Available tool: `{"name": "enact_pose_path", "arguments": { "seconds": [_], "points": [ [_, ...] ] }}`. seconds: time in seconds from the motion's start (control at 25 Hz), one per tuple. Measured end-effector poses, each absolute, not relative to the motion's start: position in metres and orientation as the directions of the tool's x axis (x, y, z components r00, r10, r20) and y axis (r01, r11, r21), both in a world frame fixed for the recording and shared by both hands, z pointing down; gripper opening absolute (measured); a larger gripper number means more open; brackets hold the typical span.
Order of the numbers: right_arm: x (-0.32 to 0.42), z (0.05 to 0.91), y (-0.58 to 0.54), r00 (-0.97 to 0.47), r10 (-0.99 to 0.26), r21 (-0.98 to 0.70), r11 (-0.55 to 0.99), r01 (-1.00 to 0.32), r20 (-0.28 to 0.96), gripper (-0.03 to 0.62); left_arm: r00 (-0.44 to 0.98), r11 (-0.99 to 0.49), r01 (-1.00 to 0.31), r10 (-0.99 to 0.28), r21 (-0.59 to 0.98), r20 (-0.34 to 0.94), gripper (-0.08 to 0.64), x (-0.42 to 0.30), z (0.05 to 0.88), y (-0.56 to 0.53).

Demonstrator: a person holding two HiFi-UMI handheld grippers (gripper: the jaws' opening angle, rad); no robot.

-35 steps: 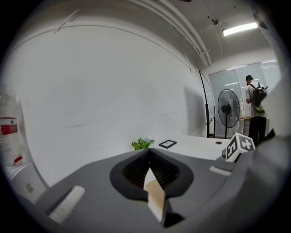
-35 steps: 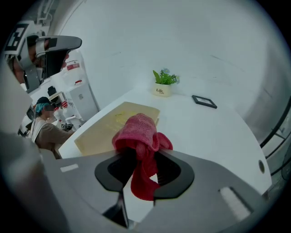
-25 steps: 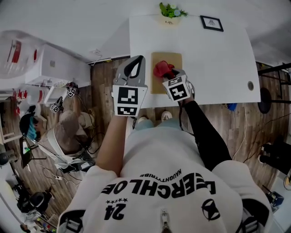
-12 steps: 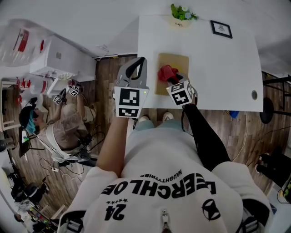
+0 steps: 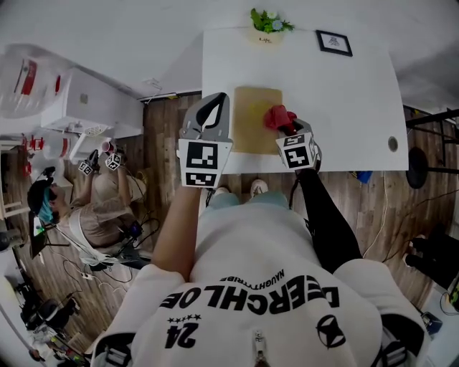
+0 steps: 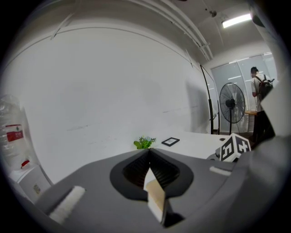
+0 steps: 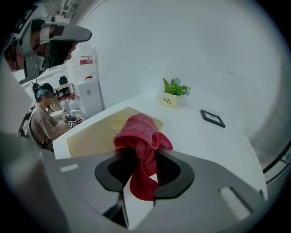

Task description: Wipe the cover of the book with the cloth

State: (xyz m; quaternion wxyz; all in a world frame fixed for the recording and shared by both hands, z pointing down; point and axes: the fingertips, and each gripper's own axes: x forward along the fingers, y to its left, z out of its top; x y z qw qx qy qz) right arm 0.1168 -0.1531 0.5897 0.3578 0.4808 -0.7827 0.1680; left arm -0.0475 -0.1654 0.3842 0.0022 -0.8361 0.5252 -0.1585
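The book (image 5: 252, 120), plain tan cover up, lies flat near the 6 o'clock edge of the table (image 5: 337, 107). The red cloth (image 5: 278, 117), bunched, sits over the cover's 3 o'clock edge, its tail pinched by the right gripper (image 7: 140, 154).

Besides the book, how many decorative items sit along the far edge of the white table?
2: a small green potted plant at the middle of the far edge, and a black-framed picture lying to its right, toward the corner. Nothing seems hidden behind either.
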Motion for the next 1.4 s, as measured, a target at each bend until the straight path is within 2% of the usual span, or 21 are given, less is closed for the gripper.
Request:
{"name": "enact_pose_path", "arguments": {
  "seconds": [0.16, 0.32, 0.48, 0.64, 0.88, 0.96, 1.12, 1.24, 1.4],
  "points": [
    [0.097, 0.572, -0.146, -0.378, -0.628, 0.042, 0.548, -0.836, 0.68, 0.109, 0.393, -0.444, -0.881, -0.88, -0.165, 0.267, 0.057, -0.043, 0.388, -0.159],
    [0.035, 0.571, -0.12, -0.497, -0.532, 0.001, 0.684, -0.73, 0.686, 0.109, 0.374, -0.426, -0.891, -0.884, -0.157, 0.279, 0.057, -0.049, 0.395, -0.152],
    [0.003, 0.59, -0.104, -0.512, -0.478, 0.034, 0.754, -0.657, 0.714, 0.109, 0.362, -0.416, -0.897, -0.886, -0.15, 0.289, 0.057, -0.053, 0.4, -0.147],
    [0.03, 0.592, -0.108, -0.48, -0.504, 0.046, 0.722, -0.69, 0.718, 0.109, 0.356, -0.409, -0.9, -0.888, -0.147, 0.293, 0.057, -0.056, 0.402, -0.145],
    [0.119, 0.575, -0.123, -0.362, -0.597, 0.032, 0.547, -0.837, 0.716, 0.109, 0.361, -0.411, -0.897, -0.893, -0.159, 0.27, 0.057, -0.058, 0.39, -0.151],
    [0.132, 0.543, -0.137, -0.365, -0.672, 0.032, 0.501, -0.865, 0.644, 0.104, 0.37, -0.417, -0.894, -0.894, -0.166, 0.253, 0.057, -0.056, 0.383, -0.154],
    [0.146, 0.443, -0.173, -0.358, -0.847, 0.093, 0.424, -0.901, 0.393, 0.104, 0.392, -0.427, -0.886, -0.898, -0.181, 0.199, 0.057, -0.047, 0.358, -0.165],
    [0.153, 0.384, -0.185, -0.344, -0.901, 0.102, 0.381, -0.919, 0.265, 0.103, 0.397, -0.424, -0.884, -0.904, -0.198, 0.161, 0.057, -0.047, 0.338, -0.172],
    [0.165, 0.333, -0.193, -0.326, -0.928, 0.077, 0.344, -0.936, 0.18, 0.103, 0.374, -0.393, -0.897, -0.919, -0.2, 0.129, 0.057, -0.065, 0.319, -0.185]
  ]
}}
